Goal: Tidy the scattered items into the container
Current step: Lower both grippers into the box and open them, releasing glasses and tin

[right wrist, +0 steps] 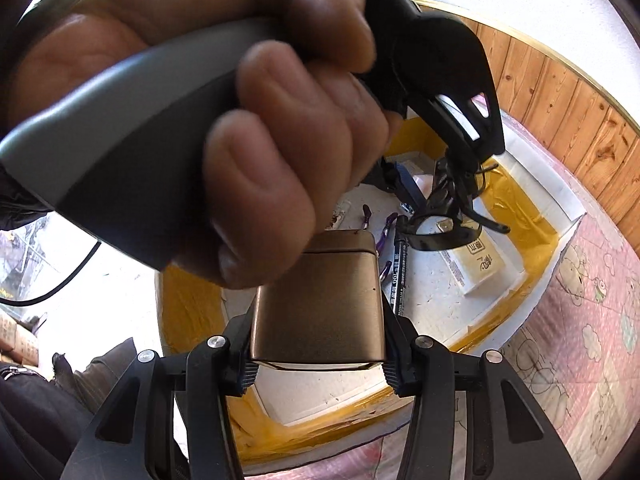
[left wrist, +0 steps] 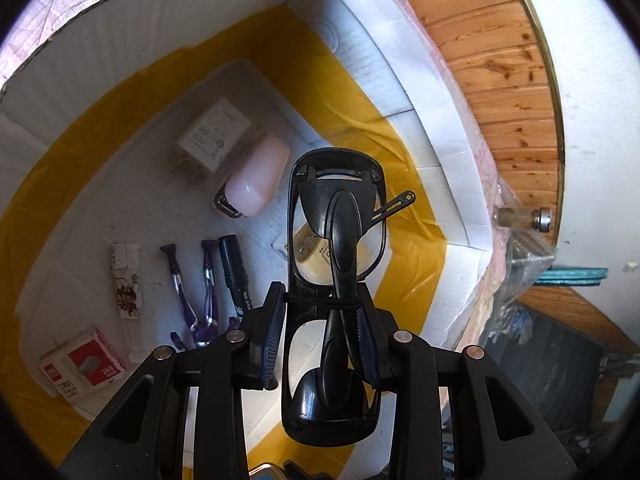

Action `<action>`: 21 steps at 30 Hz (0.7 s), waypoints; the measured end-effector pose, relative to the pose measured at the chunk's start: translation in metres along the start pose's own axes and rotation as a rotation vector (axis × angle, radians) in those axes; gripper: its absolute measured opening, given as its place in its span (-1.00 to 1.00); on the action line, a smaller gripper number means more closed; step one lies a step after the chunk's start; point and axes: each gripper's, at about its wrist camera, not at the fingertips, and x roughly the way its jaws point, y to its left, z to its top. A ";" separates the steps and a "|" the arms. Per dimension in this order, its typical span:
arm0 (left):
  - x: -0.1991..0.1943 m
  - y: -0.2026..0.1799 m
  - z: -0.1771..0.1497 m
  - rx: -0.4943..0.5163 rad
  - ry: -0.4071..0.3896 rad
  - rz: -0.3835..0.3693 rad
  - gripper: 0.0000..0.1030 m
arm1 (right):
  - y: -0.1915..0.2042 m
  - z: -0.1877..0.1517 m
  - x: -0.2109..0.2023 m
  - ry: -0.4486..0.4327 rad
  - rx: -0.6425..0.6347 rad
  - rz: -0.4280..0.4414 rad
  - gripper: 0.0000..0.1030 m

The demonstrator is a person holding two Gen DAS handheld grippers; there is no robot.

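My left gripper is shut on black folded glasses and holds them above the inside of the white box with yellow tape. The glasses also show in the right wrist view, hanging over the box. My right gripper is shut on a bronze metal tin, held over the near side of the box. The person's hand on the left gripper's handle hides much of the right view.
In the box lie a white charger, a pink item, a black marker, purple clips, a staples box, a small patterned white item and a yellow packet. A pink patterned cloth lies under the box; a wood-panelled wall stands behind.
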 end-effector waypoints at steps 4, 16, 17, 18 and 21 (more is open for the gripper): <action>0.005 0.001 0.000 -0.014 0.011 0.012 -0.32 | -0.002 0.002 0.001 0.001 -0.007 -0.009 -0.03; 0.011 -0.010 -0.001 0.021 0.039 0.022 0.03 | -0.004 0.005 -0.002 0.001 -0.003 -0.017 0.10; 0.010 -0.011 0.000 0.026 0.039 0.025 0.03 | -0.003 0.006 -0.003 -0.001 0.001 -0.014 0.10; 0.009 -0.012 0.000 0.028 0.038 0.028 0.03 | -0.003 0.006 -0.004 -0.002 0.003 -0.014 0.11; 0.003 -0.013 -0.002 0.042 0.025 0.038 0.03 | 0.000 0.008 -0.008 -0.005 0.009 -0.014 0.11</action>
